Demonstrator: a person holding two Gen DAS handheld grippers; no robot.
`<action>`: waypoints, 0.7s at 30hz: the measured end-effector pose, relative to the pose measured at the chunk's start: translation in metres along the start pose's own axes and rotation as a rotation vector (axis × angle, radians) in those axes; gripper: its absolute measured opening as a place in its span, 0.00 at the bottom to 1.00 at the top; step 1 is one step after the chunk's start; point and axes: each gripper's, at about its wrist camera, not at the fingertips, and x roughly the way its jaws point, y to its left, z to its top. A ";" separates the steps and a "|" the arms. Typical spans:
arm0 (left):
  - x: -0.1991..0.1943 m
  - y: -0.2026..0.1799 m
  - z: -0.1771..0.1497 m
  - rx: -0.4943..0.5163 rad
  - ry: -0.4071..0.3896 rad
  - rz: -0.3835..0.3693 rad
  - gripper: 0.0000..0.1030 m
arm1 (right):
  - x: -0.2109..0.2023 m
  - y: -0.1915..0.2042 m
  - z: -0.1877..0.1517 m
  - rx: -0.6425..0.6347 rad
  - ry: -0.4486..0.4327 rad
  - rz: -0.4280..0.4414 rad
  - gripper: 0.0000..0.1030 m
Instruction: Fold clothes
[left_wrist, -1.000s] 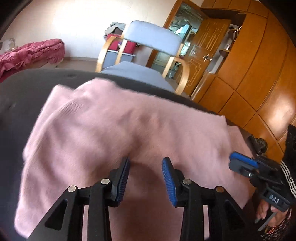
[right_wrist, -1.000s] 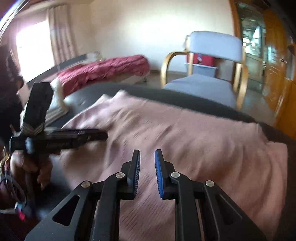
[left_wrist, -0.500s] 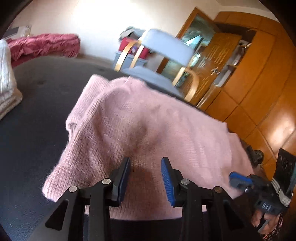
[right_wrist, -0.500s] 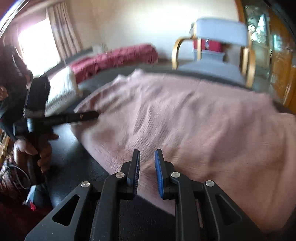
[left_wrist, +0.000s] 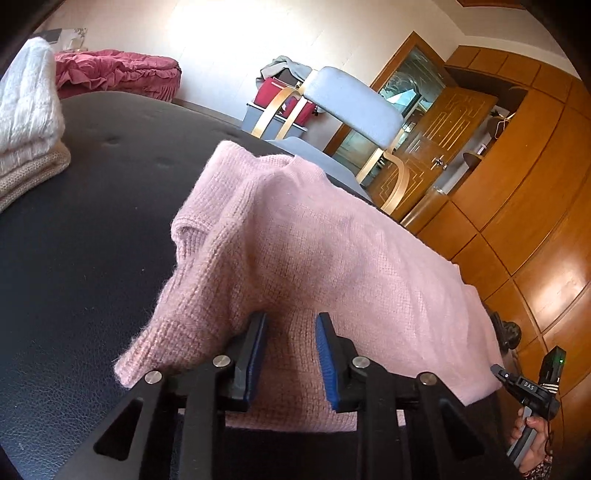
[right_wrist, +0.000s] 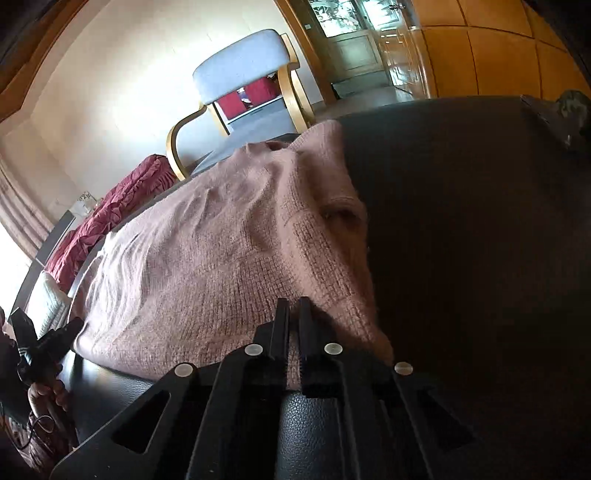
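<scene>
A pink knit sweater (left_wrist: 325, 258) lies partly folded on a black leather surface (left_wrist: 81, 258); it also shows in the right wrist view (right_wrist: 221, 266). My left gripper (left_wrist: 290, 328) is open, its blue-padded fingers at the sweater's near edge, one either side of a ridge of knit. My right gripper (right_wrist: 293, 306) has its fingers nearly closed on the sweater's near hem; a thin strip of knit shows between them. Each gripper shows small in the other's view, the right (left_wrist: 532, 384) and the left (right_wrist: 40, 343).
Folded white and beige knitwear (left_wrist: 26, 122) is stacked at the far left of the surface. A grey chair with wooden arms (left_wrist: 347, 107) stands behind it. A red bedspread (left_wrist: 118, 70) and wooden cabinets (left_wrist: 517, 184) are beyond. A dark object (right_wrist: 565, 114) lies at the far right.
Both grippers have drawn back toward the sweater's near edge. The right gripper's fingers have closed in on the hem. The sweater's left side now stands bunched up higher.
</scene>
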 end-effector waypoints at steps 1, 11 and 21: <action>0.000 0.001 0.000 -0.002 -0.001 -0.001 0.26 | -0.001 0.007 0.004 -0.023 -0.008 -0.001 0.07; -0.003 0.005 -0.003 -0.014 -0.009 -0.004 0.25 | 0.068 0.052 0.077 -0.236 0.035 -0.071 0.07; -0.008 -0.002 0.005 -0.010 -0.006 -0.006 0.25 | 0.060 -0.005 0.080 -0.071 -0.048 -0.125 0.00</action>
